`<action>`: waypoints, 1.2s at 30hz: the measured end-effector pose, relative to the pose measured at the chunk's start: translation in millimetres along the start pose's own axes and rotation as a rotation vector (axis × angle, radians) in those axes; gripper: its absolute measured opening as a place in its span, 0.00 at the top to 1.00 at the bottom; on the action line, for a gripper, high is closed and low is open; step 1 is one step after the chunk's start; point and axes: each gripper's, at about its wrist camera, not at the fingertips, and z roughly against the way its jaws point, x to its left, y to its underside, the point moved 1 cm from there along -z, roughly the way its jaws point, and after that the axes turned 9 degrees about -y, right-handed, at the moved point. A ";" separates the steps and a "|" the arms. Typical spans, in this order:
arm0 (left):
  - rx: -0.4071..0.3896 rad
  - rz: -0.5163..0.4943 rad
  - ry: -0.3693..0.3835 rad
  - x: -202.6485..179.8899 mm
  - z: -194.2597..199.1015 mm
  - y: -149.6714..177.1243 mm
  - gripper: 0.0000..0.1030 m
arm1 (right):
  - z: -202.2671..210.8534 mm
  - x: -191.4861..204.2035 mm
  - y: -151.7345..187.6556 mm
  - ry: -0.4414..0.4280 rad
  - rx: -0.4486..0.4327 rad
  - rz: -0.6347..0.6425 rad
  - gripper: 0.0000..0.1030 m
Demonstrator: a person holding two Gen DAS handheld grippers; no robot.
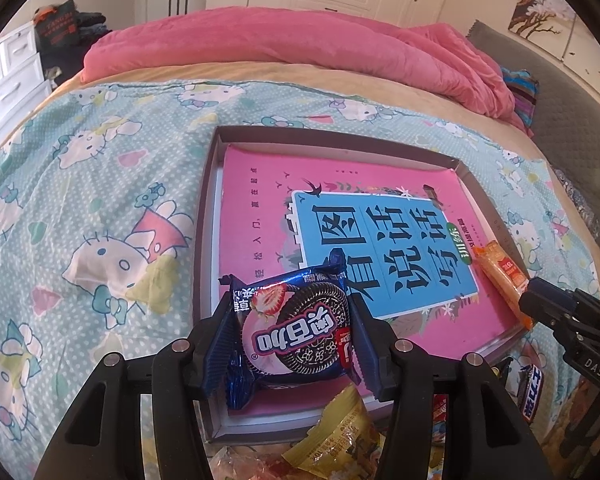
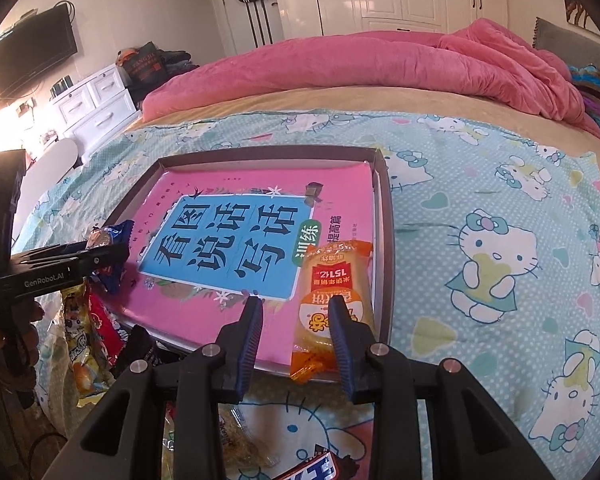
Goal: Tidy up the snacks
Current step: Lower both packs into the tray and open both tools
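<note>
- The blue cookie packet [image 1: 296,330], a strawberry sandwich-cookie wrapper, sits low in the centre of the left wrist view, over the near edge of the pink book [image 1: 340,240] that lies inside the shallow box tray [image 1: 206,208].
- The left gripper [image 1: 294,344] has this packet between its blue pads, one at each crimped side; the wrapper looks pinched there, so I judge it clamped, though only lightly.
- To do this step well, lower the packet flat onto the book before letting go, clear of the tray's near wall, with its label facing up and room left beside it for the next snacks.
- The orange snack packet [image 2: 334,304] already lies along the right side of the tray, lower centre-right in the right wrist view, its near end hanging over the tray's front rim.
- The right gripper [image 2: 296,308] has its jaws apart and holds nothing; its right finger overlaps the orange wrapper in the picture, and whether it touches I cannot tell.
- More loose snacks wait outside the tray: a yellow packet [image 1: 340,440] at the bottom centre of the left view, and a dark bar [image 2: 320,466] at the bottom of the right view.
- Everything rests on the cartoon-cat bedsheet [image 2: 480,240].
</note>
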 end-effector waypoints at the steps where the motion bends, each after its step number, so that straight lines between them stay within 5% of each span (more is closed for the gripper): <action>1: -0.001 0.005 0.004 0.6 0.7 -0.3 0.43 | -0.4 -0.5 0.0 -0.001 -0.001 -0.002 0.67; 23: -0.057 0.021 0.038 2.4 19.1 -4.5 0.36 | -14.1 -13.3 5.8 -0.010 0.033 -0.061 0.58; 36: -0.101 0.039 0.065 8.4 44.1 -3.6 0.35 | 2.5 -9.2 -3.3 -0.031 -0.038 -0.049 0.57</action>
